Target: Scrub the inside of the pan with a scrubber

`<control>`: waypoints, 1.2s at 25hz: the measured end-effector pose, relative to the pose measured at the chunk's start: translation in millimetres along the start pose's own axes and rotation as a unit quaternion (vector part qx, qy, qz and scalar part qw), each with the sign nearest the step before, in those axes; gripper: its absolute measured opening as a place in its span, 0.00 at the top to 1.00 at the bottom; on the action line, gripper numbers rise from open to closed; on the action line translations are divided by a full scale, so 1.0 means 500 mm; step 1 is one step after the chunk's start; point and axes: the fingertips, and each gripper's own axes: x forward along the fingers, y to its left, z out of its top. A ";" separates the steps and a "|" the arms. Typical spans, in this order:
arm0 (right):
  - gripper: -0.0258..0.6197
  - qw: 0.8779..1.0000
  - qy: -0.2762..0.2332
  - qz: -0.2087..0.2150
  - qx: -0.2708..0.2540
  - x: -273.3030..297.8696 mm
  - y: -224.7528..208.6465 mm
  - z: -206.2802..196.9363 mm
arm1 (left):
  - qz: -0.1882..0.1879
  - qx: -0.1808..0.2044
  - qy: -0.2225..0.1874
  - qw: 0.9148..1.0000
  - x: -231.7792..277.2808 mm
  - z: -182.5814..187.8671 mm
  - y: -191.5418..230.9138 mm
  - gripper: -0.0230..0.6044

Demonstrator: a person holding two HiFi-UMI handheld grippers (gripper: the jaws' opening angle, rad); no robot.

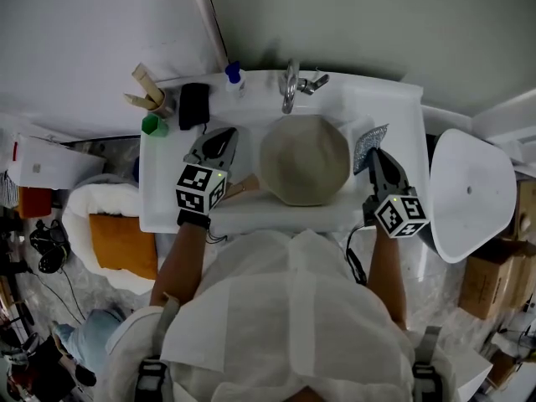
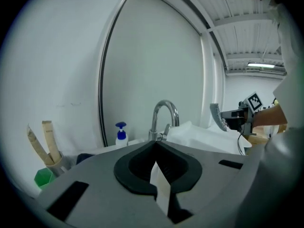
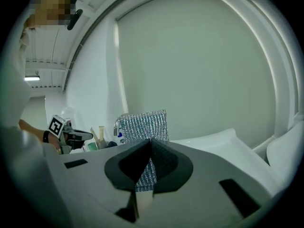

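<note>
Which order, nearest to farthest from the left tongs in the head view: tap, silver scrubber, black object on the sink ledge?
1. Black object, just beyond the left tongs.
2. Tap, back centre.
3. Silver scrubber, far right, in the right tongs.

Round beige pan [image 1: 304, 159] sits in the sink [image 1: 276, 217], handle pointing left. Silver mesh scrubber [image 1: 371, 140], clamped in the right tool [image 1: 377, 159], stands upright just right of it.

no words, brands or numbers can be read. the only signs are black-and-white square markers, coded patterns and not letters, on the cube [image 1: 201, 188] of the left gripper [image 1: 216, 141] and the cube [image 1: 400, 214] of the right gripper [image 1: 375, 157]. the white box [image 1: 42, 162] carries a small label, too small to read.
</note>
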 end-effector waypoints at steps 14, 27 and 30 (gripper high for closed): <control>0.94 1.000 -0.025 -0.015 -0.010 -0.023 0.001 0.040 | 0.013 0.000 -0.033 0.999 -0.028 0.037 -0.011 0.94; 0.94 0.999 -0.018 -0.013 -0.031 -0.019 0.007 0.053 | 0.014 -0.003 -0.030 0.999 -0.033 0.030 -0.012 0.94; 0.94 0.999 -0.017 -0.010 -0.035 -0.017 0.010 0.054 | 0.015 -0.002 -0.029 0.999 -0.034 0.028 -0.013 0.94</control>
